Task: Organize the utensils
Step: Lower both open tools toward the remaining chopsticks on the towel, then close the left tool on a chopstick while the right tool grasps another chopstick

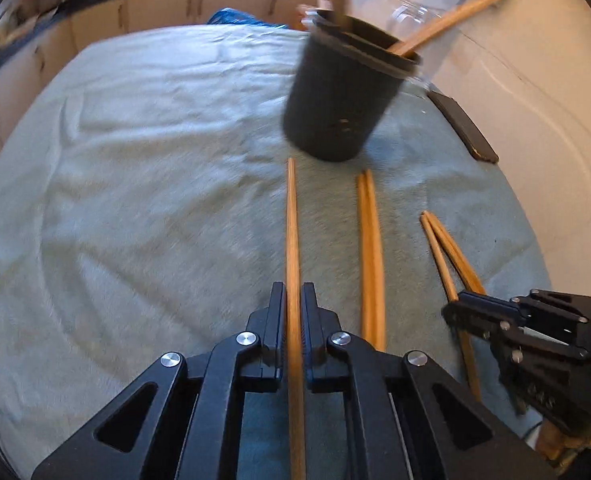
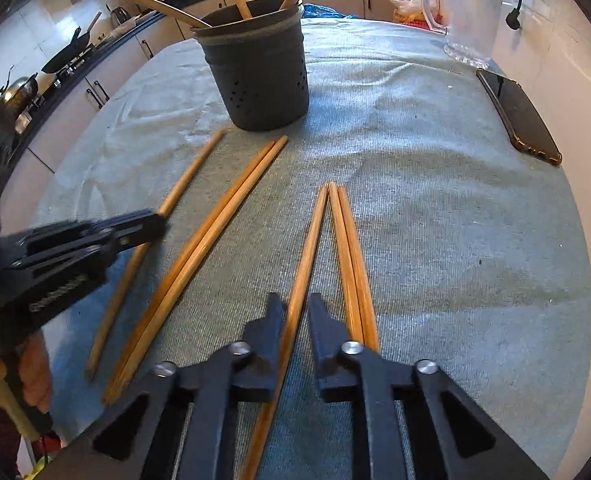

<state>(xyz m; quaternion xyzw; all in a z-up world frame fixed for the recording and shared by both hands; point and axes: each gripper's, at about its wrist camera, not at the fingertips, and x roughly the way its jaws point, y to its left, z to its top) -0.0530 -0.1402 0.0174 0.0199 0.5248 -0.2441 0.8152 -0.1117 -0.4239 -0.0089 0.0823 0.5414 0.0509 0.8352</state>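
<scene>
I see a ribbed grey-green cloth (image 2: 435, 208) covering the table, with a dark round perforated plastic holder (image 2: 257, 76) standing on it, wooden handles poking out. Slim, smooth wooden chopsticks lie just in front of it. My left gripper (image 1: 294, 300) is pinched on a lone chopstick (image 1: 291, 216); my right gripper (image 2: 296, 308) is closed on another chopstick (image 2: 309, 248), beside a touching pair (image 2: 351, 256).
</scene>
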